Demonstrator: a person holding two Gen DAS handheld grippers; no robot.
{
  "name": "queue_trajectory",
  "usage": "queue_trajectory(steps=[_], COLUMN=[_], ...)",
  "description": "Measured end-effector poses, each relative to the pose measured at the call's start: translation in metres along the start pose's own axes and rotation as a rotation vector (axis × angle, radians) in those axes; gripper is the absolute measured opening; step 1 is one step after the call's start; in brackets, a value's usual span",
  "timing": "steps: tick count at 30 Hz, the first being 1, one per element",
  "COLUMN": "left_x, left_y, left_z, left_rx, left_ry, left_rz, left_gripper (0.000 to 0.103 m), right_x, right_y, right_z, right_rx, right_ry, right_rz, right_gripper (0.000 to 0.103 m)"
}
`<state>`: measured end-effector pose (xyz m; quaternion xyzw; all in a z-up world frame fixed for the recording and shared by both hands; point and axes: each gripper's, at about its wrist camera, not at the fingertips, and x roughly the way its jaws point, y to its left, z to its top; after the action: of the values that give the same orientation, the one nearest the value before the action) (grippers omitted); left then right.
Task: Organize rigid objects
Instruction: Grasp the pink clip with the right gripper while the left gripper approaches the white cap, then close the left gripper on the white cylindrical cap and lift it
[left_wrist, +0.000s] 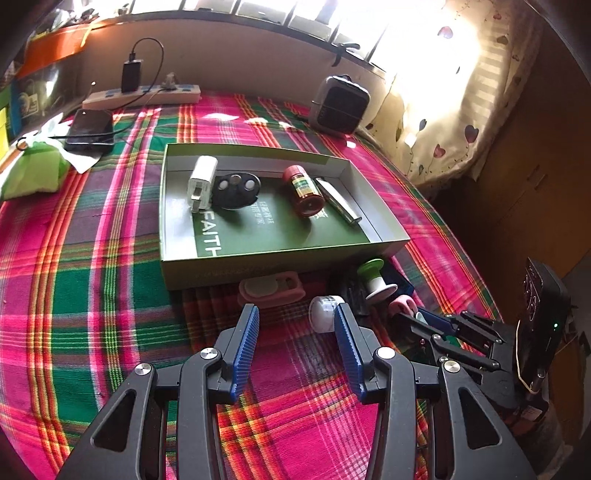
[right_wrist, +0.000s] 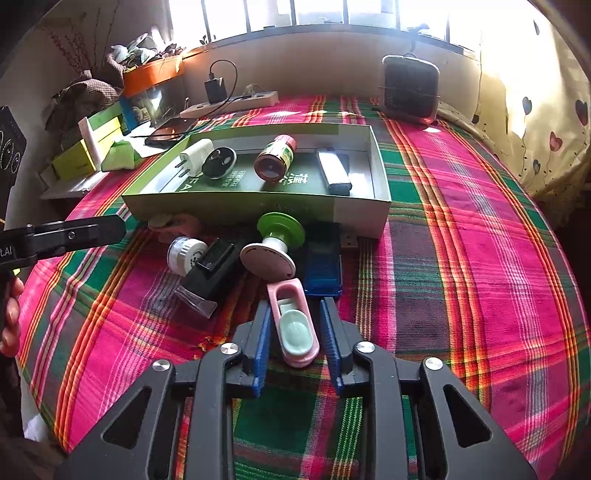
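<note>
**Right jaws closing on a pink holder in front of the green box.** The right gripper (right_wrist: 294, 304) has its jaws drawn in on the pink holder (right_wrist: 295, 332), which lies on the plaid cloth (right_wrist: 461, 258) just in front of the green box (right_wrist: 258, 210) with its mint insert facing up. They appear to pinch its long sides. The left gripper (left_wrist: 296, 308) hovers to the near left of the box with its jaws spread and nothing between them. A white cap (left_wrist: 323, 314) sits just beside one fingertip.

The box already holds a white plug (left_wrist: 201, 181), a black disc (left_wrist: 236, 188), a red-capped bottle (left_wrist: 303, 192) and a silver bar (left_wrist: 338, 201). Its near half is bare.

To do the step well, lift the holder straight up before carrying it, keep it level so the insert does not slip, and clear the box's front wall before lowering into the bare near half.

Obstacles crowd the box's front wall: a green-and-white spool (right_wrist: 275, 243), a blue case (right_wrist: 323, 266) touching the holder's far end, a black block (right_wrist: 216, 266) and a second pink holder (left_wrist: 271, 291). A low drag would likely knock the spool or case.
</note>
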<state>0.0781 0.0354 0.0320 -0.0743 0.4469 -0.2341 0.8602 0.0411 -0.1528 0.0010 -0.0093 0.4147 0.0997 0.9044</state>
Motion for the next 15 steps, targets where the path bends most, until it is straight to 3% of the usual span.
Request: queue_trajectory(steps=[15], left_x=[0.035], left_y=[-0.021], left_z=[0.003], left_rx=[0.071], left_ry=[0.059], left_rz=[0.011], left_gripper=[0.042], right_x=[-0.020], right_y=[-0.023], right_z=[-0.018], right_rx=[0.064], right_ry=[-0.003], right_rz=[-0.030], right_gripper=[0.019])
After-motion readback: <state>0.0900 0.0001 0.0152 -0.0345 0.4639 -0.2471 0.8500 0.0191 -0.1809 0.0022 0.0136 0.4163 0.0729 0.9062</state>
